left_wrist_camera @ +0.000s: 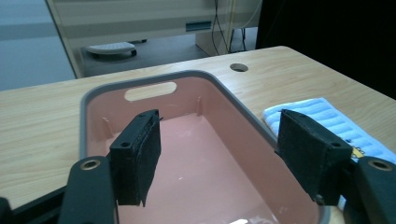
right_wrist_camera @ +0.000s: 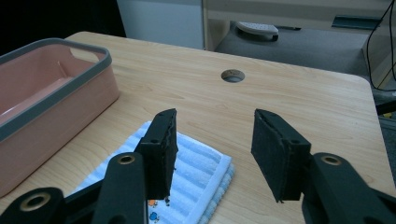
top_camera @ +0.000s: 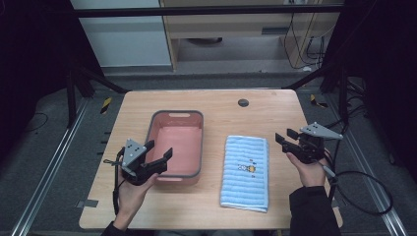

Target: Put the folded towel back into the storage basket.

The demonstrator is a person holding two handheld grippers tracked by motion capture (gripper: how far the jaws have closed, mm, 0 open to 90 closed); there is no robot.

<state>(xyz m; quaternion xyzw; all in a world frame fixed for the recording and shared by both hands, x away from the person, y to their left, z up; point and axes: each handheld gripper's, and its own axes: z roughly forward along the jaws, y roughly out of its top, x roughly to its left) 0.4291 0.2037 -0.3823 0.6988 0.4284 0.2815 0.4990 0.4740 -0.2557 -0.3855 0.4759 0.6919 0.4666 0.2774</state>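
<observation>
A pink basin [top_camera: 201, 142] with a grey rim stands empty on the wooden table, left of centre. To its right a folded blue-and-white striped towel [top_camera: 246, 172] lies flat, with a small picture on it. My left gripper [top_camera: 160, 148] hovers over the basin's near left corner, jaws open, nothing between them. In the left gripper view its jaws [left_wrist_camera: 217, 121] frame the basin's inside [left_wrist_camera: 140, 80], and the towel [left_wrist_camera: 327, 116] lies beyond the right jaw. My right gripper [top_camera: 284, 135] hangs open and empty just right of the towel's far end. The right gripper view [right_wrist_camera: 214, 116] looks over the towel's corner [right_wrist_camera: 196, 163] and the basin [right_wrist_camera: 56, 93].
A round cable hole [top_camera: 243, 103] sits in the tabletop near the far edge. A black cable [top_camera: 364, 189] loops off the table's right side. Metal frame rails [top_camera: 54, 167] run along the floor on both sides.
</observation>
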